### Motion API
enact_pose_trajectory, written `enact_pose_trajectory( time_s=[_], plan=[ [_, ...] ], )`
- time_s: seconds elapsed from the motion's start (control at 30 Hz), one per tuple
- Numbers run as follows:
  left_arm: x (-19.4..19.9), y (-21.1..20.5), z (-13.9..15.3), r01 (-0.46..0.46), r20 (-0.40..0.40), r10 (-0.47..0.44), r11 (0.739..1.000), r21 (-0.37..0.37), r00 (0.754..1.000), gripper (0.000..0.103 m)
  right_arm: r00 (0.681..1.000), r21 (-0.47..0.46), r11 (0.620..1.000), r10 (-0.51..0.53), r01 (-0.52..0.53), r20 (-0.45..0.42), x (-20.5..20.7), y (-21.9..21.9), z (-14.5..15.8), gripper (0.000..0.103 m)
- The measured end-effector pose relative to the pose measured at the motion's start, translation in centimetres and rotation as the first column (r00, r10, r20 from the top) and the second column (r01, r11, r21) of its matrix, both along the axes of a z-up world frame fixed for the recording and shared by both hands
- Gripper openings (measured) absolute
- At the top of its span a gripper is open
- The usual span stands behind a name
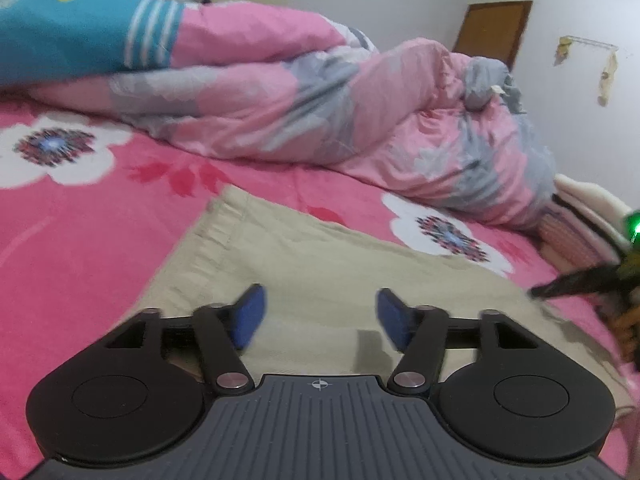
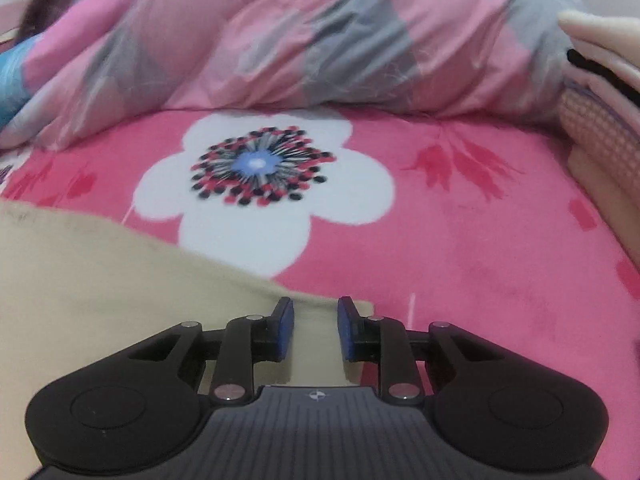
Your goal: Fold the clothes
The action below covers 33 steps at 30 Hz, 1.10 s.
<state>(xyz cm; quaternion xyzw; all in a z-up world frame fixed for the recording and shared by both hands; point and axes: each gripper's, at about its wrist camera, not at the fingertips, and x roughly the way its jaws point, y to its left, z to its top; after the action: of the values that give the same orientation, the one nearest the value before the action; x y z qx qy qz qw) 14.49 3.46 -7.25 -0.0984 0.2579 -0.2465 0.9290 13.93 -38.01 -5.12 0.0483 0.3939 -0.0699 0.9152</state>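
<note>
The beige garment [image 1: 320, 256] lies flat on the pink flowered bed sheet [image 1: 80, 240], stretching forward from beneath the left claw [image 1: 320, 320], whose jaws stand released with only flat cloth between them. The right claw [image 2: 316, 330] is narrowly parted over the garment's right-hand corner [image 2: 320, 312]; whether it pinches cloth I cannot tell.

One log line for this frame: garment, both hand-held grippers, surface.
garment: beige cloth flat on pink floral bedspread | left hand-held gripper: open above cloth, nothing held | right hand-held gripper: narrow gap, at cloth edge, grip unclear
</note>
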Motion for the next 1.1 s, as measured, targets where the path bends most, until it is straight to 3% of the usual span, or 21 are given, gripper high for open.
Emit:
enact_pose_trajectory(
  time_s=[0.03,0.1,0.2,0.27,0.4,0.53,0.6,0.7,0.77,0.83,0.93,1.0,1.1],
  plan=[
    [0.1,0.3,0.0,-0.007,-0.002,0.007,1.0,-0.008,1.0,0.07,1.0,0.003,1.0,-0.014,0.014,0.015,0.0,0.6,1.2,0.025],
    [0.6,0.9,0.0,-0.018,-0.018,0.017,0.999,-0.035,1.0,0.07,0.996,0.006,0.998,0.066,-0.066,0.058,-0.2,3.3,3.0,0.026],
    [1.2,1.3,-0.2,-0.029,-0.038,0.026,0.997,-0.065,0.999,0.07,0.98,0.024,0.98,0.196,-0.196,0.018,1.3,7.2,1.6,0.025],
    [1.2,1.3,-0.2,-0.032,-0.035,0.03,0.998,-0.057,0.999,0.069,0.974,-0.005,0.976,0.219,-0.219,-0.054,3.2,8.7,-1.4,0.026],
    [1.1,1.5,-0.1,-0.033,-0.034,0.031,0.998,-0.054,0.999,0.069,0.984,0.018,0.985,0.171,-0.17,-0.058,4.1,9.9,0.9,0.027],
    [2.0,2.3,-0.2,-0.045,-0.068,0.038,0.992,-0.116,0.997,0.069,0.941,0.145,0.93,0.339,-0.338,0.016,3.7,13.6,1.2,0.026],
    [2.3,2.5,-0.2,-0.053,-0.072,0.044,0.99,-0.132,0.996,0.068,0.935,0.097,0.934,0.351,-0.345,-0.056,5.1,15.5,-1.5,0.026],
    [3.0,2.6,-0.3,-0.067,-0.06,0.061,0.993,-0.096,0.996,0.069,0.955,0.127,0.95,0.292,-0.284,-0.049,5.8,15.4,-1.4,0.027],
    [3.6,2.9,-0.4,-0.086,-0.073,0.08,0.993,-0.086,0.994,0.071,0.955,0.103,0.95,0.296,-0.294,-0.005,3.9,16.2,0.3,0.028],
    [4.6,3.3,-0.8,-0.126,-0.118,0.118,0.989,-0.071,0.986,0.071,0.93,0.068,0.928,0.362,-0.366,0.063,0.4,17.6,2.0,0.028],
    [6.1,4.3,-1.9,-0.162,-0.179,0.136,0.977,-0.137,0.974,0.071,0.9,0.041,0.901,0.429,-0.433,0.073,-4.5,19.2,0.4,0.03],
    [6.3,4.3,-1.7,-0.177,-0.176,0.154,0.976,-0.124,0.972,0.071,0.896,-0.052,0.902,0.432,-0.429,0.104,-7.6,19.7,-1.7,0.03],
    [6.2,4.3,-1.9,-0.189,-0.17,0.17,0.976,-0.104,0.971,0.071,0.912,-0.064,0.929,0.371,-0.365,0.174,-10.2,19.1,-0.6,0.03]
  ],
)
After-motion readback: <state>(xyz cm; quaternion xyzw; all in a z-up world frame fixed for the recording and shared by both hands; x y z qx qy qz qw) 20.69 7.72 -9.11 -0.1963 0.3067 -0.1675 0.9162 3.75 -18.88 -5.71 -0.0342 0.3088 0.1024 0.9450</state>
